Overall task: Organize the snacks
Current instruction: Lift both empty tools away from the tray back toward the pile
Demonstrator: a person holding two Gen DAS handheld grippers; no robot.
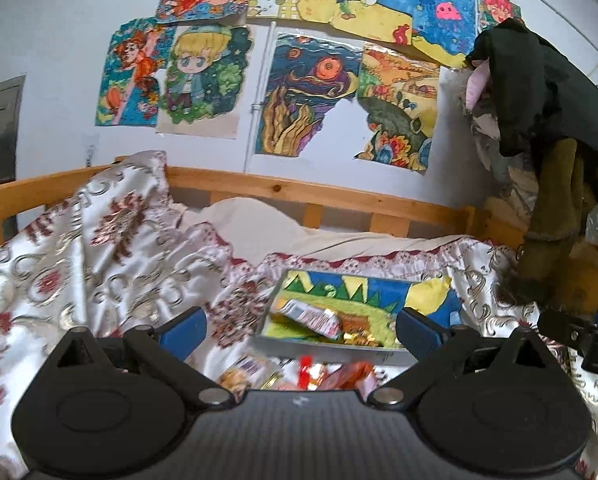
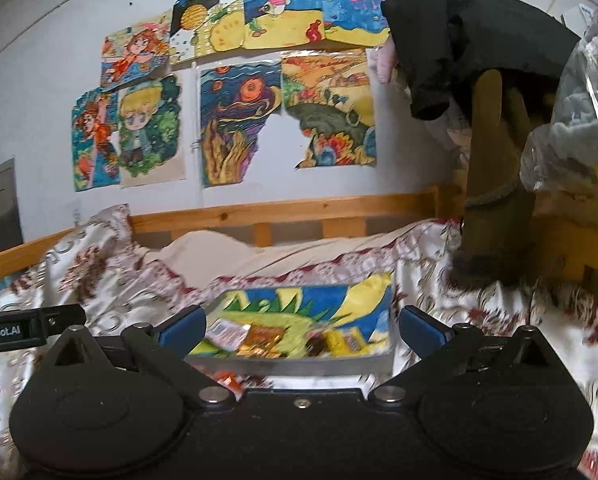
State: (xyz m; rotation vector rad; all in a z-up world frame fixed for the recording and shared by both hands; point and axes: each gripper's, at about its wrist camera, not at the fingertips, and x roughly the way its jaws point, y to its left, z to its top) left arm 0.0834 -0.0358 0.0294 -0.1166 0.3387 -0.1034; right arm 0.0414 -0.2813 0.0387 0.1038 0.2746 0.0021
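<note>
Crinkly foil-wrapped snacks [image 1: 319, 320] lie on a flat, brightly painted board [image 2: 299, 304] on the bed's glossy floral quilt [image 1: 99, 248], just ahead of each spread, empty tool: left [image 1: 301, 326], right [image 2: 299, 326].

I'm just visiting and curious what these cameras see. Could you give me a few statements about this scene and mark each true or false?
1. Both the left gripper and the right gripper are open and hold nothing. True.
2. The colourful tray lies on a bare wooden floor. False: it lies on the patterned bedspread.
3. Some snacks already lie in the tray. True.
4. The wall behind the bed is bare. False: children's drawings cover it.
5. Loose snacks lie on the bedspread in front of the tray. True.
</note>
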